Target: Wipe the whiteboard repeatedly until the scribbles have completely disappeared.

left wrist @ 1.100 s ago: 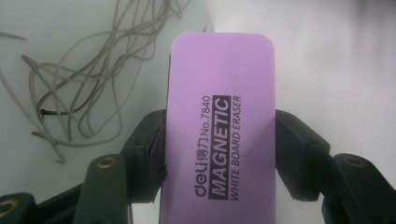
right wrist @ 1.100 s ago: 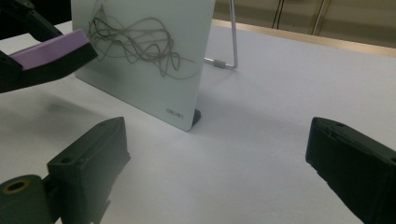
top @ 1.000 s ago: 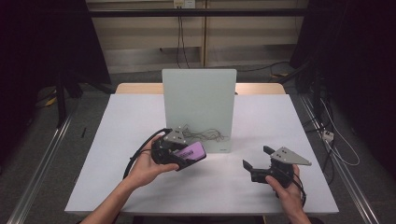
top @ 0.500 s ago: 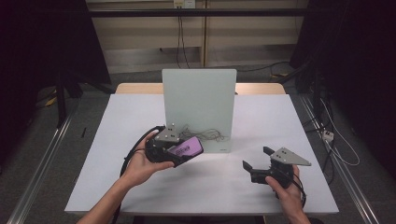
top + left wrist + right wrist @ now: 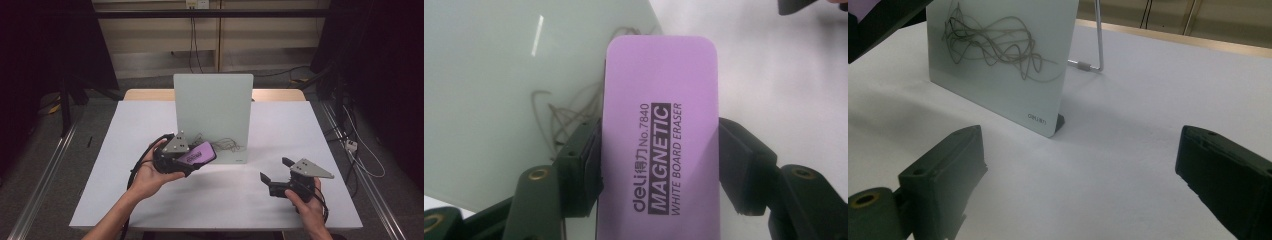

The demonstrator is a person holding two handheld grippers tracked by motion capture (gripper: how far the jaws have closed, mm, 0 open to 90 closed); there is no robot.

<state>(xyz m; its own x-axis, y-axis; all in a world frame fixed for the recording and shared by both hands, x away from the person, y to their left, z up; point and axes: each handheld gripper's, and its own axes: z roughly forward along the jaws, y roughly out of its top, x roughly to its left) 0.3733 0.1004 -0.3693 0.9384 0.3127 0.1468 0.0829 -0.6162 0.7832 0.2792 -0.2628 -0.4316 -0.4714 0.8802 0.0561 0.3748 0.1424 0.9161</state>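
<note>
Fingers (image 5: 584, 160) of the left gripper (image 5: 192, 162) are clamped on the long edges of a purple eraser (image 5: 659, 140), one black pad on each side, so the printed face stays up toward the camera and the felt side is presumably left free underneath. That grip makes sense: by being pinched across its narrow width, the eraser can be pressed flat against something without the pads getting in the way

In the high view the eraser (image 5: 197, 154) is held just above the bench (image 5: 100, 190), right at the lower left corner of the whiteboard (image 5: 212, 105), which is propped upright on a wire stand near the middle of the bench. A tangle of scribble (image 5: 993, 40) is drawn low on the board's face, and the eraser is pointed at it, near but not seen touching, so a wipe looks like the job in hand, not yet started as far as can be judged, since the lines look whole

The right gripper (image 5: 275, 176) is parked well apart on the right side of the bench, low, with its fingers spread wide and nothing between them; in its own view bare bench and the board's corner are seen through the gap. It seems to be kept out of the way, maybe ready for the board to be steadied, since a light board on a thin stand could be pushed back or tipped when rubbed
</note>
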